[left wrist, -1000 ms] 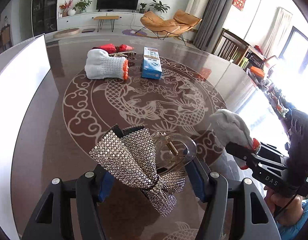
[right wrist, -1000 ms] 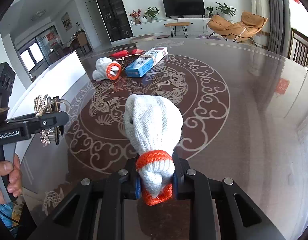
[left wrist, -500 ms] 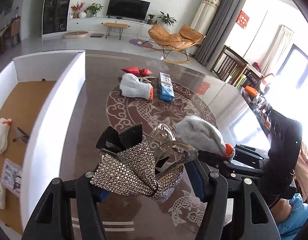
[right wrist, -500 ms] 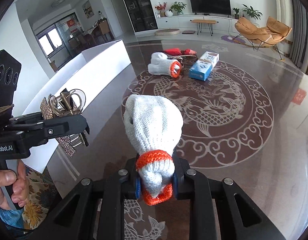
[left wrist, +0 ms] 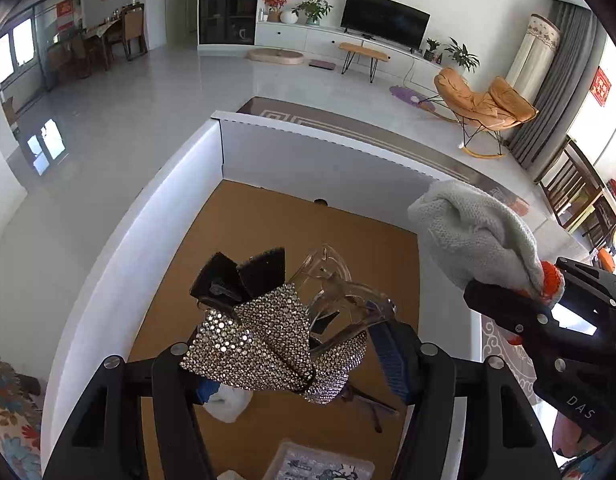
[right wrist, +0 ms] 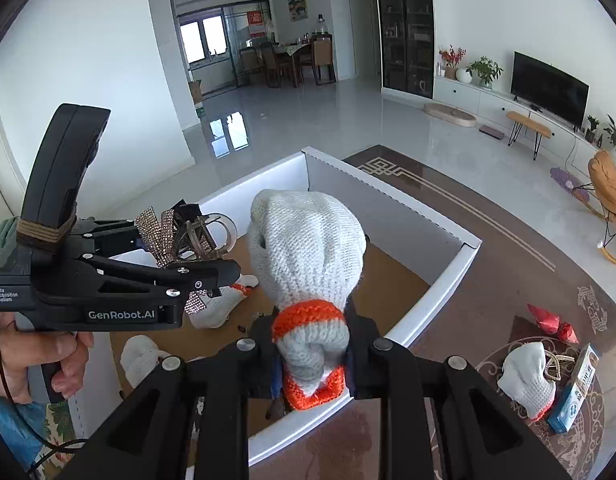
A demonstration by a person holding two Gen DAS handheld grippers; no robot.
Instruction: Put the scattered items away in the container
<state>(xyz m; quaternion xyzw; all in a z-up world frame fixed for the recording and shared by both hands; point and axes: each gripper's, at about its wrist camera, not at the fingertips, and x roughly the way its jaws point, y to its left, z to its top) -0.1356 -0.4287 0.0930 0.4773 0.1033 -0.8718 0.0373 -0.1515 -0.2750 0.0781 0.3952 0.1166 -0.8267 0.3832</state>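
My left gripper (left wrist: 292,364) is shut on a rhinestone bow hair clip (left wrist: 268,336) and holds it above the white box (left wrist: 108,264) with a brown floor. My right gripper (right wrist: 310,364) is shut on a rolled white glove with an orange cuff (right wrist: 308,252), held over the box's near wall (right wrist: 428,304). The glove also shows at the right of the left wrist view (left wrist: 472,236). The left gripper and clip show at the left of the right wrist view (right wrist: 180,240).
Inside the box lie white gloves (right wrist: 216,308), glasses (left wrist: 368,404) and a printed packet (left wrist: 320,464). On the brown table (right wrist: 468,240) at right lie another white glove (right wrist: 524,376), a blue-white carton (right wrist: 576,392) and a red wrapper (right wrist: 548,320).
Both grippers have swung left from above the table to above the white box, each still holding its item.
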